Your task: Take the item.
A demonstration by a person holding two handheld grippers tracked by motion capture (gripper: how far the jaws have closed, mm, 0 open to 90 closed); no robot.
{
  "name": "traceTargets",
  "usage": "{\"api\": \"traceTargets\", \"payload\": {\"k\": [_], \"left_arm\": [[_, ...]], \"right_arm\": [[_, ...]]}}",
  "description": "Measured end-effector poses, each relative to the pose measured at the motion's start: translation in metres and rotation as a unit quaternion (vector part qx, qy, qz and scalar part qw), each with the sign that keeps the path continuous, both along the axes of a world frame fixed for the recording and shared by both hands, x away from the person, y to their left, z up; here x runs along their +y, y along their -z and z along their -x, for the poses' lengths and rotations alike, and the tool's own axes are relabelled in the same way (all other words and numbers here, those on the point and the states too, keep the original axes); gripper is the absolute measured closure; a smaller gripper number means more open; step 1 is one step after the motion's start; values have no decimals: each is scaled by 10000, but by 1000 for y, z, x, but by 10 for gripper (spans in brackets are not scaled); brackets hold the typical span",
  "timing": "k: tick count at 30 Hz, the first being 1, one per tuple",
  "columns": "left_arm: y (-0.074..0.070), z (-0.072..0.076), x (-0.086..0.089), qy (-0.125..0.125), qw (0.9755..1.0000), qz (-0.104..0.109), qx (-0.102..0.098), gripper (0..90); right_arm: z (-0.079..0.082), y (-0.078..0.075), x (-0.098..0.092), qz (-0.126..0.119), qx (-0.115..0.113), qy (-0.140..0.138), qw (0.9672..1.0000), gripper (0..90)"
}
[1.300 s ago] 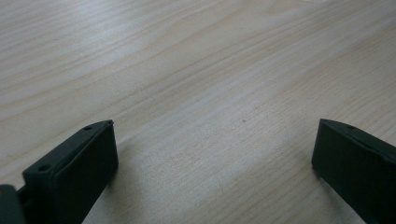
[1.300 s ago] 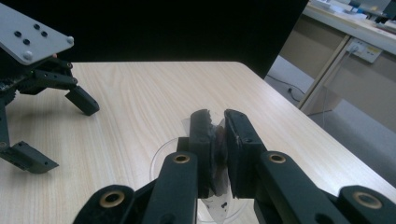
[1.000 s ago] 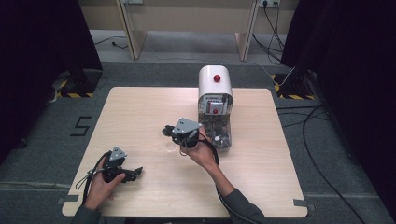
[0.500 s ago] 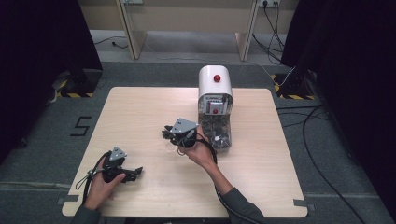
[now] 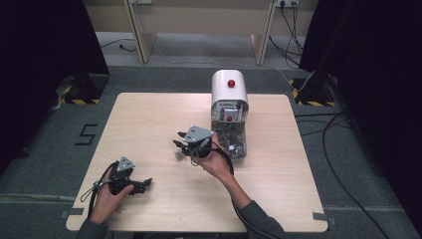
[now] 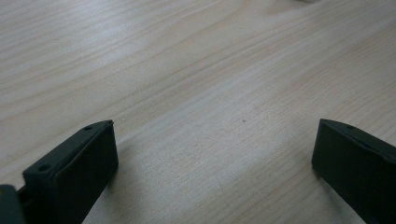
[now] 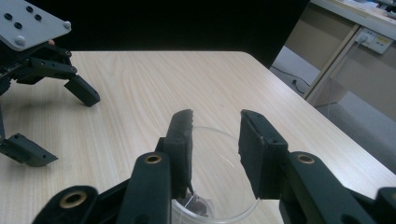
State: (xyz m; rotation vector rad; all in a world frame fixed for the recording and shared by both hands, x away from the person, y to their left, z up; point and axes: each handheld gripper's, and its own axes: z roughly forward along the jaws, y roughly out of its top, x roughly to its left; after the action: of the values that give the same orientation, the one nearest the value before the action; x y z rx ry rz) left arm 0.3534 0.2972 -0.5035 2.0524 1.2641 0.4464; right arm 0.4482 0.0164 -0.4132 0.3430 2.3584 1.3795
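My right gripper (image 5: 181, 147) is held above the middle of the table, just left of the white machine (image 5: 229, 92). In the right gripper view its jaws (image 7: 215, 128) sit on either side of a small clear plastic cup (image 7: 219, 172), shut on it. Something small and dark (image 7: 198, 205) lies in the cup's bottom. My left gripper (image 5: 143, 185) rests low near the table's front left corner. Its two jaws stand wide open over bare wood (image 6: 212, 154) with nothing between them. From the right gripper view, the left gripper (image 7: 67, 130) is off to the left.
The white machine has a red button (image 5: 231, 83) on top and a clear front bin (image 5: 230, 139) with small dark parts. The light wooden table (image 5: 149, 114) stands on grey carpet. Cables (image 5: 348, 149) run on the floor to the right.
My right gripper has drifted a little to the left, away from the machine's front bin. The left gripper has stayed where it was.
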Motion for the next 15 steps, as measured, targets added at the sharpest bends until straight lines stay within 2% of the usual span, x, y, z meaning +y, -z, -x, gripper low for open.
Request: {"api": "traceTargets", "payload": {"k": [4, 11, 13, 15], "left_arm": [[0, 0, 0, 1, 10000, -1, -1, 0], [0, 0, 0, 1, 10000, -1, 0, 0], [0, 0, 0, 0, 10000, -1, -1, 0], [0, 0, 0, 1, 10000, -1, -1, 0]], "right_arm": [[2, 1, -4, -70, 121, 92, 9999, 607], [8, -1, -14, -111, 130, 126, 9998, 520], [8, -4, -15, -96, 122, 105, 9998, 495], [10, -4, -19, 21, 40, 61, 10000, 479]]}}
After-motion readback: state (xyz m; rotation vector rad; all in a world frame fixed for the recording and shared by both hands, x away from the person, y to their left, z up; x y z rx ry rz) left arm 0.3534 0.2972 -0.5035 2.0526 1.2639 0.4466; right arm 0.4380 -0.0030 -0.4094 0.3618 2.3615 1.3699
